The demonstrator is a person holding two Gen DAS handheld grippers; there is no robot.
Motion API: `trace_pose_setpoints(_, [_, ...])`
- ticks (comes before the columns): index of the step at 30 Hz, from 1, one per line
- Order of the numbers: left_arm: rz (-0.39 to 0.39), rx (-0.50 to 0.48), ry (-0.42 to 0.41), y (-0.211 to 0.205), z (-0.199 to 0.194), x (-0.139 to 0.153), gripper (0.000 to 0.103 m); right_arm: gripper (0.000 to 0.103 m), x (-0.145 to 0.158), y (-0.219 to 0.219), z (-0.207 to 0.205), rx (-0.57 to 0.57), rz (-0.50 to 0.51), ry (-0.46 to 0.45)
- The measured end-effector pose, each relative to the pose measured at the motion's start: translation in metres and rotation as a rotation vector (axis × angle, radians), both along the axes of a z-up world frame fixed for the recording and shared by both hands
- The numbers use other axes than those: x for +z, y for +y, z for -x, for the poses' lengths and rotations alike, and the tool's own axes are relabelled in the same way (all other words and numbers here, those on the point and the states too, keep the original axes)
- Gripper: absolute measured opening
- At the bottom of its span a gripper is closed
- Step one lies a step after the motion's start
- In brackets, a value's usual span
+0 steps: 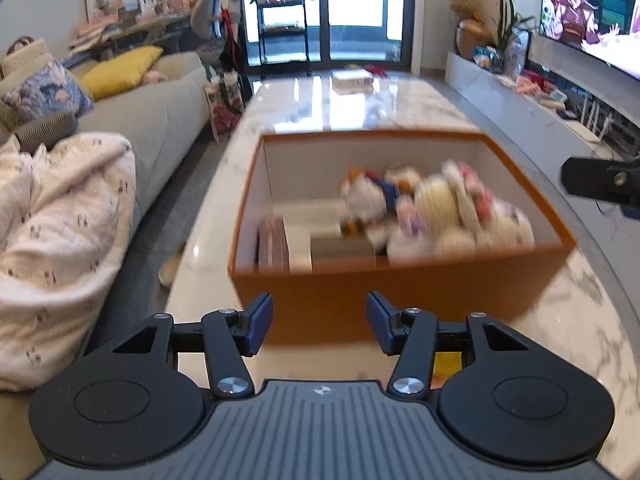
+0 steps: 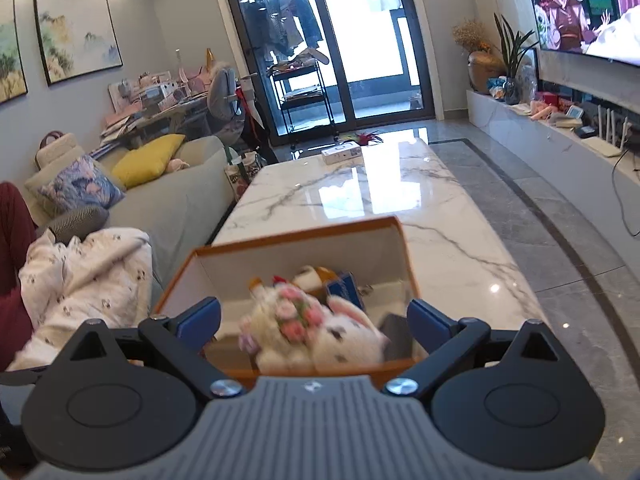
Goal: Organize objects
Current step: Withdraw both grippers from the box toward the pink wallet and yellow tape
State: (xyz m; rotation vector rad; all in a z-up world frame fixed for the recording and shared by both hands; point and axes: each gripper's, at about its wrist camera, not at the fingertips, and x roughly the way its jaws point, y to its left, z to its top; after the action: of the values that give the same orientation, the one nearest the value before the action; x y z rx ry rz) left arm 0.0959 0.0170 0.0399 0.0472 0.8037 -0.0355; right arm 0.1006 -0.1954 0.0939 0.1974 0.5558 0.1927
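Note:
An open orange box [image 1: 440,296] with white inner walls stands on the marble table [image 1: 580,320]. Blurred plush toys [image 1: 432,208] fill its right side, and flat packs [image 1: 276,244] stand on edge at its left. My left gripper [image 1: 320,304] hovers open just in front of the box's near wall, with nothing between its blue pads. In the right wrist view the box [image 2: 280,240] lies below and ahead. A white plush rabbit with pink flowers [image 2: 320,328] rests inside it. My right gripper [image 2: 314,312] is wide open above the box, its pads clear of the plush.
A grey sofa [image 1: 160,120] with cushions and a white blanket [image 1: 60,220] runs along the table's left side. A small white carton [image 2: 342,152] sits at the table's far end. The TV bench [image 2: 540,136] lines the right wall. Something yellow [image 1: 448,364] lies under my left gripper.

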Motion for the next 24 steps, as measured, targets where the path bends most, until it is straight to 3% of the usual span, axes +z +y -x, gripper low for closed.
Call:
trace_pose_setpoints(12, [0.032, -0.040, 0.176, -0.004, 0.015, -0.049, 0.060, 0.100, -0.046, -0.017, 0.019, 0.048, 0.021, 0.135])
trace_pose_setpoints(20, [0.029, -0.130, 0.128, -0.025, -0.002, -0.054, 0.060, 0.101, -0.069, -0.015, 0.001, 0.096, -0.009, 0.237])
trace_pose_setpoints(24, [0.063, -0.264, 0.149, -0.032, -0.014, -0.062, 0.060, 0.101, -0.077, -0.015, -0.007, 0.097, 0.001, 0.269])
